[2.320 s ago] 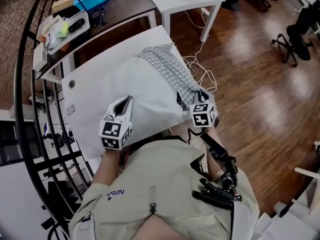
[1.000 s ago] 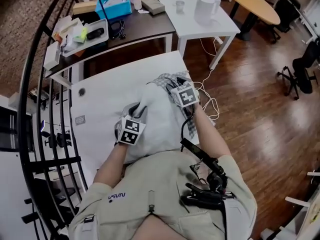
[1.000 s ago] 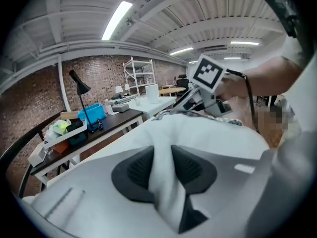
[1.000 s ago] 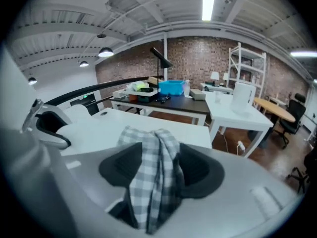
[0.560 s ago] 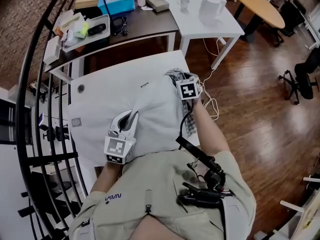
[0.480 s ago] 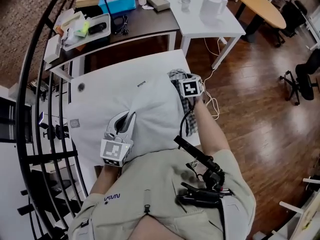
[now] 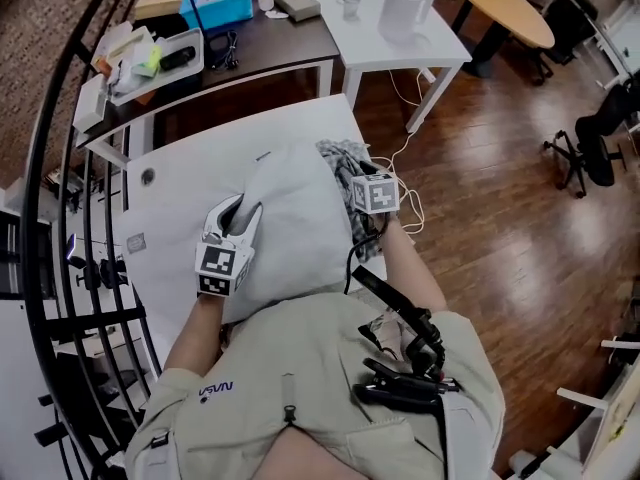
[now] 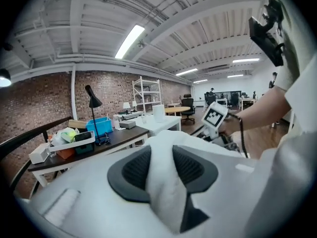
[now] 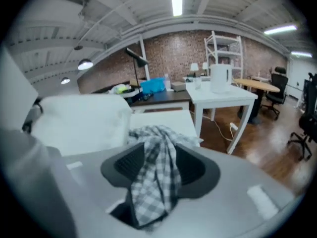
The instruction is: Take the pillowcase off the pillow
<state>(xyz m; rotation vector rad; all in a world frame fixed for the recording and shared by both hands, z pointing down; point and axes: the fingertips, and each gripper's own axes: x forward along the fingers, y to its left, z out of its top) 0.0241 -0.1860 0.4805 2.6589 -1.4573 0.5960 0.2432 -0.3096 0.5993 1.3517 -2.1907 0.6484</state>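
Both grippers have cloth between their pads, and their jaws have just been opening: the left gripper (image 8: 161,168) pinches a fold of the white pillow (image 7: 290,223), the right gripper (image 9: 159,160) a bunch of the checked pillowcase (image 7: 340,158). The pillow lies on the white bench (image 7: 185,173), with the pillowcase gathered at its far right end.

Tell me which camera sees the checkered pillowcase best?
The right gripper view: the checkered pillowcase fills its middle, pattern clear. The head view shows only a strip beside the white pillow; the left gripper view shows almost nothing.
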